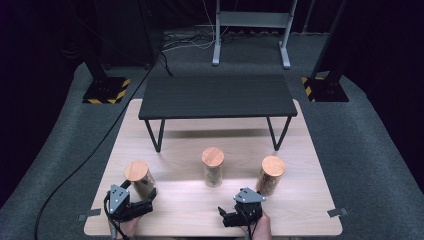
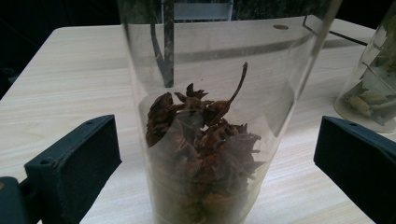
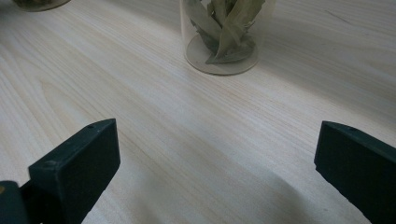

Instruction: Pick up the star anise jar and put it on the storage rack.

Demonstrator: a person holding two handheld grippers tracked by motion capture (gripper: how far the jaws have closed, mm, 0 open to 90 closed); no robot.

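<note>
Three glass jars with round wooden lids stand in a row on the pale wooden table [image 1: 180, 210]. The left jar [image 1: 138, 176] holds brown dried pods and stands between the jaws of my left gripper [image 1: 144, 204], untouched. In the left gripper view this jar [image 2: 205, 140] rises close up inside the open left gripper [image 2: 215, 144], with gaps on both sides. My right gripper [image 1: 242, 212] is open over bare table in front of the right jar [image 1: 271, 175]. The right gripper view has the right gripper [image 3: 215, 144] wide apart, the leaf-filled jar [image 3: 222, 37] farther ahead.
The middle jar [image 1: 213, 166] stands between the other two; it appears as a jar of green leaves [image 2: 371, 88] in the left gripper view. A low black shelf [image 1: 217, 96] on wire legs spans the table's far half. Black stands and cables lie on the floor beyond.
</note>
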